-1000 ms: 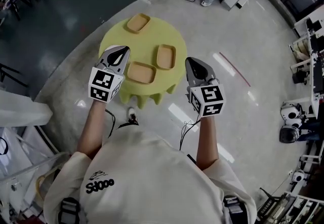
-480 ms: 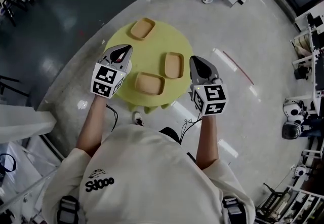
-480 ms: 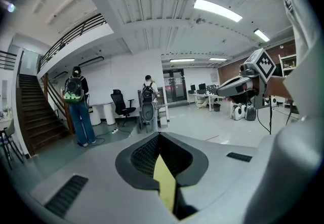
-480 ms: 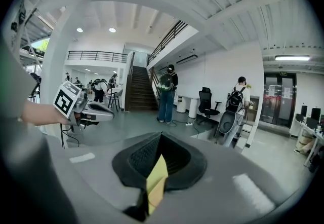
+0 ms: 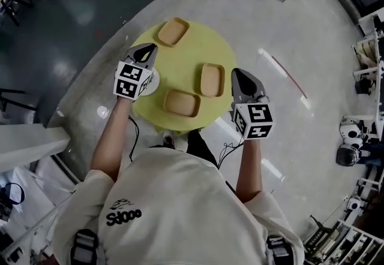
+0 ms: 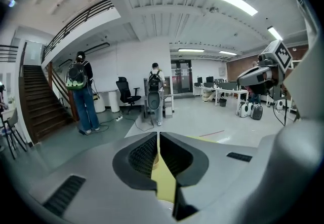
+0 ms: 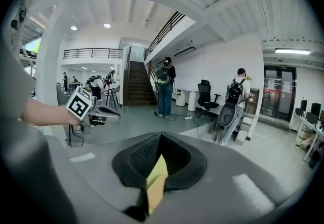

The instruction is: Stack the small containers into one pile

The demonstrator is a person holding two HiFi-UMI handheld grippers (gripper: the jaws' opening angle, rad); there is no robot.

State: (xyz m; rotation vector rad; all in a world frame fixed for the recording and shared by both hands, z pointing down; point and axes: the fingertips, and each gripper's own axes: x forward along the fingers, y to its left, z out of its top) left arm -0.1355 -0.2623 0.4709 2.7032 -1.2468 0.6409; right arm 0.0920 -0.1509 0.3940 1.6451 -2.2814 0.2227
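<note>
A person is standing over a round yellow table [image 5: 186, 57], holding a gripper in each hand; three small tan containers are lying on the tabletop, each on its own. One container [image 5: 173, 31] is sitting at the table's far edge; a second container [image 5: 212, 80] is resting toward the table's right side; a third container [image 5: 182, 102] is lying by the table's near edge, just beside the second and apart from it. The left gripper [image 5: 147, 49] is showing over the table's left rim; its jaws are meeting at the tips and gripping nothing, with only a sliver of yellow tabletop showing behind them in the left gripper view. The right gripper [image 5: 239, 73] is hanging at the table's right edge, near the second container; its jaws are likewise pressing together at the tips, empty.
</note>
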